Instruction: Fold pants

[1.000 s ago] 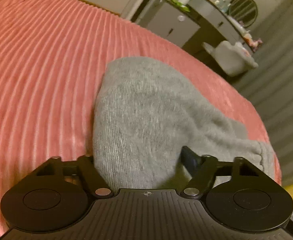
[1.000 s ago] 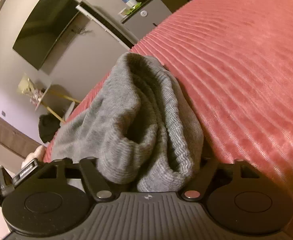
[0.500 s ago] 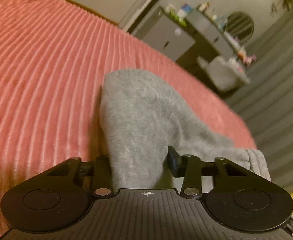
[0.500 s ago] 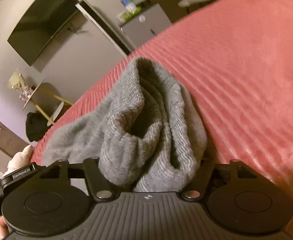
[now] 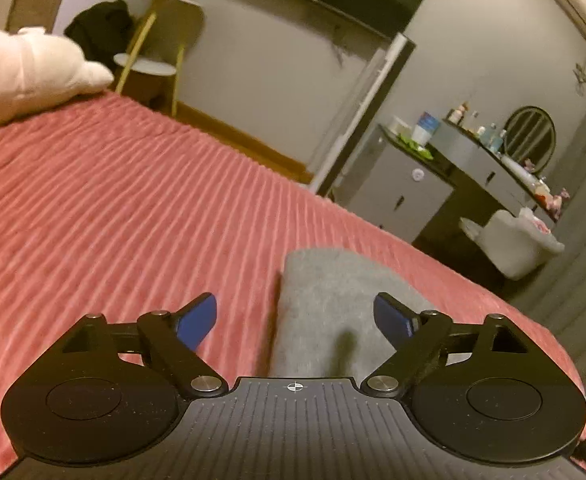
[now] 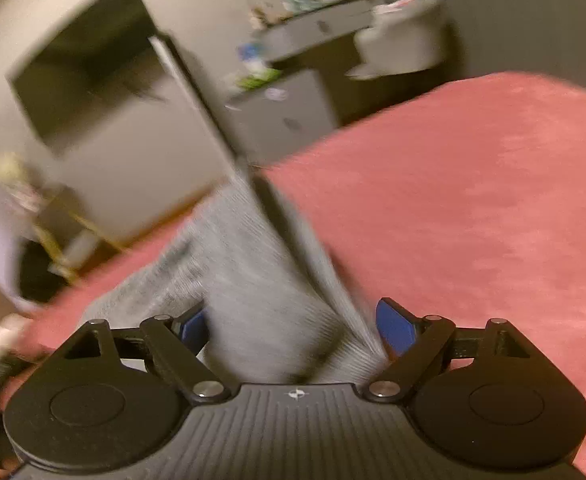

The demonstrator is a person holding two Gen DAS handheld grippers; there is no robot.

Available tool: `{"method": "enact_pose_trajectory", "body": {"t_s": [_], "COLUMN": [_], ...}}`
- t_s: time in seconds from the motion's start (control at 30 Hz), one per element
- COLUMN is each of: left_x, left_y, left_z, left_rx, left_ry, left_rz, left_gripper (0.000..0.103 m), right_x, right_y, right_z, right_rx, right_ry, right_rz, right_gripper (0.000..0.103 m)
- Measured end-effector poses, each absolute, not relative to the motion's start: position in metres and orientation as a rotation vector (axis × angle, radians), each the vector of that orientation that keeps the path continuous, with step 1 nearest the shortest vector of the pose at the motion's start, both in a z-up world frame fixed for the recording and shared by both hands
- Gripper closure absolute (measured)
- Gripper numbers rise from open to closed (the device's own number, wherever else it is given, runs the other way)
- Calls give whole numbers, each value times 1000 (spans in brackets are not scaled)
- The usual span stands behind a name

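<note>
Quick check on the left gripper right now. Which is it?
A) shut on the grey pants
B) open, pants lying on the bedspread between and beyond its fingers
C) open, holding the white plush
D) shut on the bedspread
B: the left gripper has its blue pads spread wide, pressing nothing, with the grey pants lying on the pink bedspread.
</note>
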State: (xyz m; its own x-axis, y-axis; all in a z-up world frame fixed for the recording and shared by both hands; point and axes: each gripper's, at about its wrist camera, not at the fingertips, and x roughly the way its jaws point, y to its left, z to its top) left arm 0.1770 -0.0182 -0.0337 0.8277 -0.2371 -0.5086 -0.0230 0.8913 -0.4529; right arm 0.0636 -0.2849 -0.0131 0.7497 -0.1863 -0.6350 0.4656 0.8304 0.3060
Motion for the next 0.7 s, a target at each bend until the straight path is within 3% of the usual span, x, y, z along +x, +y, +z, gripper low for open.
{"method": "enact_pose_trajectory", "body": {"t_s": [0.2, 0.27, 0.33, 0.47, 0.5, 0.57, 0.7], "left_x": [160, 151, 140, 114, 111, 104, 84], "left_y": [-36, -45, -47, -43, -45, -42, -12], "left_z": [-35, -39, -46, -62, -65, -73, -79], "left_rx": [-449, -436, -432, -357, -317, -240, -328], "left_ry": [607, 620, 614, 646, 659, 682, 710], "left_rz": [-291, -326, -349, -310, -278, -184, -89], "left_gripper": [8, 8, 8, 8, 8, 11, 19], "right_x": [31, 27, 23, 35, 39, 44, 40], "right_y": [-278, -277, -274, -265, -263, -259, -247], "right_z": [-1, 10, 14, -3, -13, -32, -31], "right_rx": [552, 579, 596, 596, 574, 485, 378], "right_ry": [552, 498, 463, 504, 538, 599, 628], "right_rz": [-305, -270, -202, -128, -139, -137, -133], "right_gripper": [20, 41, 49, 53, 56, 76, 81]}}
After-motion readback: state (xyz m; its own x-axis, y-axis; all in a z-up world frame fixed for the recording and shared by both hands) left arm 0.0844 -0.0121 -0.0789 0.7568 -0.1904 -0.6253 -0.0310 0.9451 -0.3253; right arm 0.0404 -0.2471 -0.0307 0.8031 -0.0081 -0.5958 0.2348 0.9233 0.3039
